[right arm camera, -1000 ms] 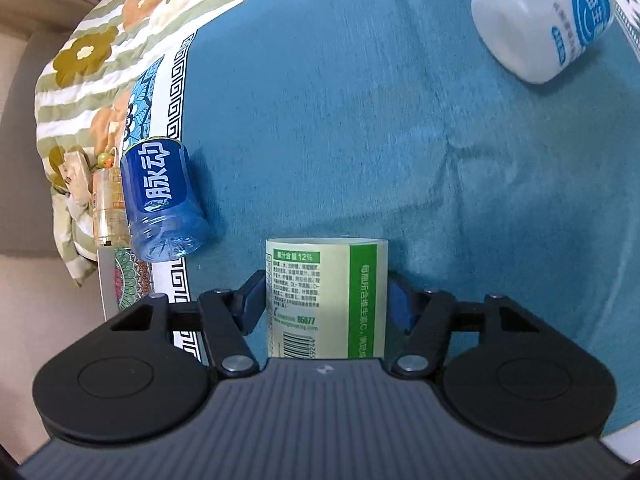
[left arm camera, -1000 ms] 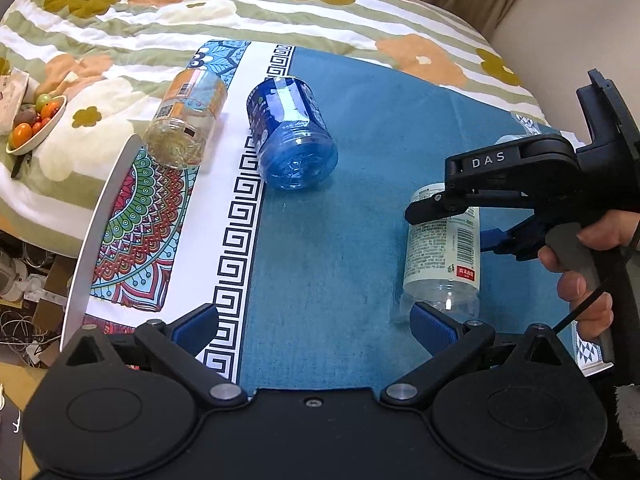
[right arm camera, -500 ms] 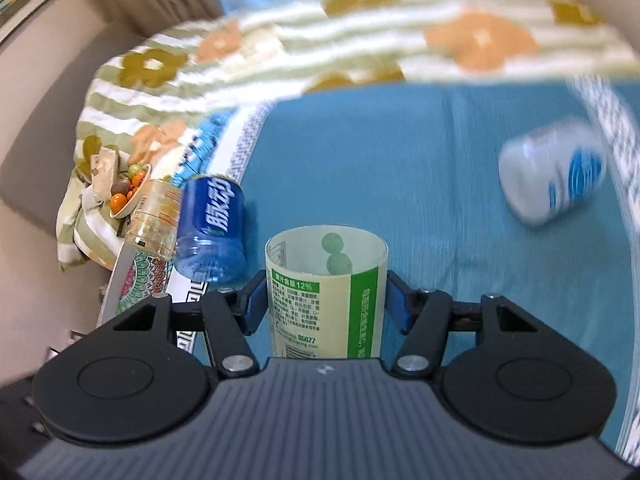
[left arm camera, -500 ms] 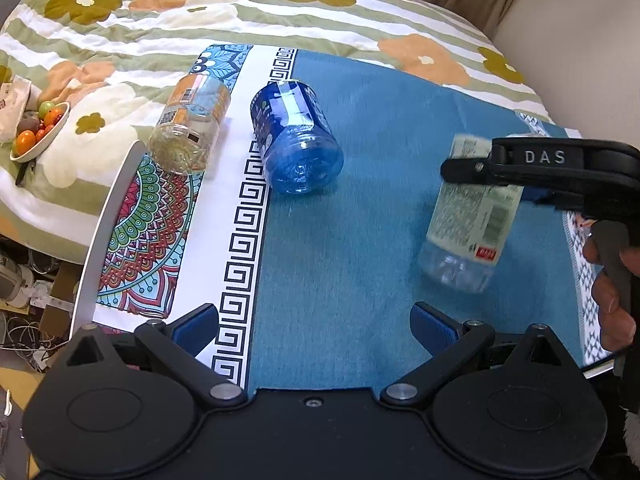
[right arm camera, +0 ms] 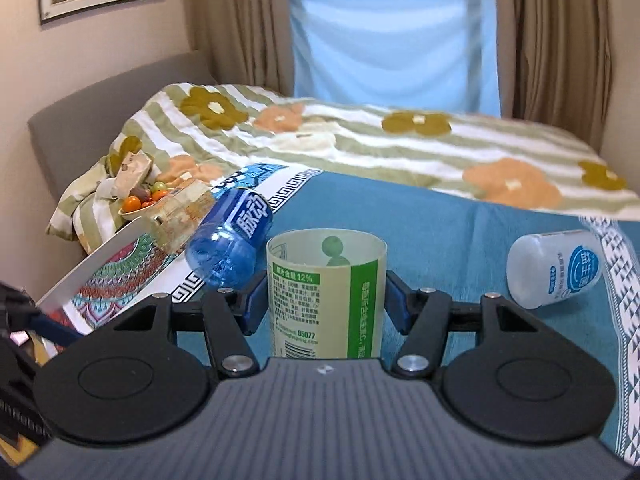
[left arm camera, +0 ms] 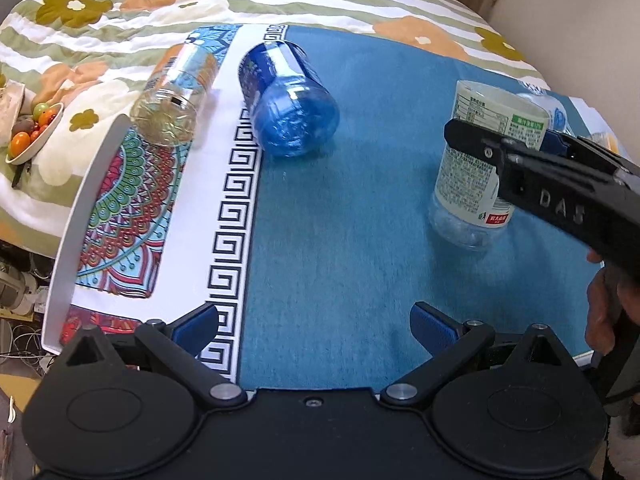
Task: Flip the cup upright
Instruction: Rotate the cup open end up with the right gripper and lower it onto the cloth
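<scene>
Right tongs clamp green-label cup mid-body, mouth up; thin light plastic, crushable, so squeeze gently; left tongs open, empty

**R wrist: cup gripped, mouth up**

R gripper clamps the cup w/ 2 blue pads on its sides; open mouth on top, green label facing cam. Blue bottle lies on its side just left, clear bottle beside it. White bottle lies well apart at right on the blue cloth. Fruit bowl far left, on the floral quilt.
</scene>
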